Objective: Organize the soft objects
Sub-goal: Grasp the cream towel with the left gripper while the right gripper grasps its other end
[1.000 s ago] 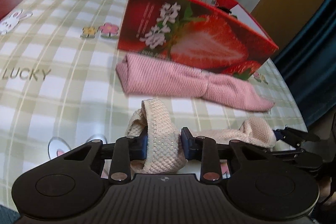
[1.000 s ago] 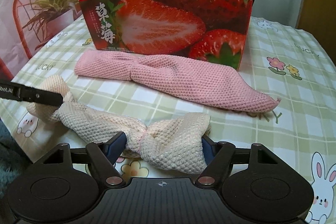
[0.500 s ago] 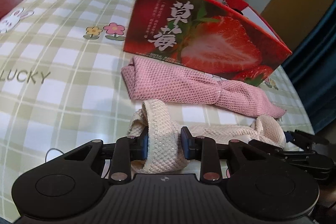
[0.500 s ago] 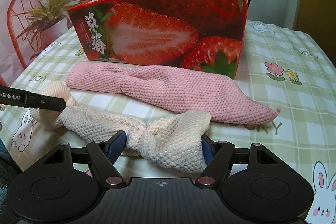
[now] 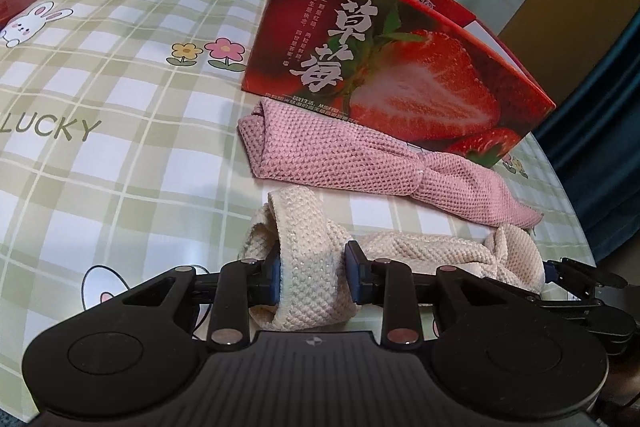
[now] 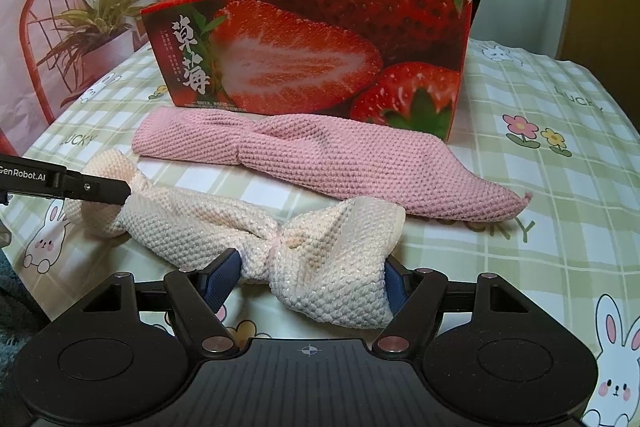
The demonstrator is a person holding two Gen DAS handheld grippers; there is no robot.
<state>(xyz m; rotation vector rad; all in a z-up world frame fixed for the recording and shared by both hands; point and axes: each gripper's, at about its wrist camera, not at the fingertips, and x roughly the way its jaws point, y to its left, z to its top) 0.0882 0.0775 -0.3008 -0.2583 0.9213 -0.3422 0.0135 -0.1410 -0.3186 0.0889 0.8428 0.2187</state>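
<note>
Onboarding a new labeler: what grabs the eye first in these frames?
The red strawberry box stands at the back of the checked tablecloth. A pink towel lies along its front. Nearest, a cream towel is gripped at both ends by the left tool and right tool.

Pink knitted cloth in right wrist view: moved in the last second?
No. The pink knitted cloth lies along the front foot of the red strawberry-print cardboard box exactly as before; only the camera framing shifted slightly.
</note>
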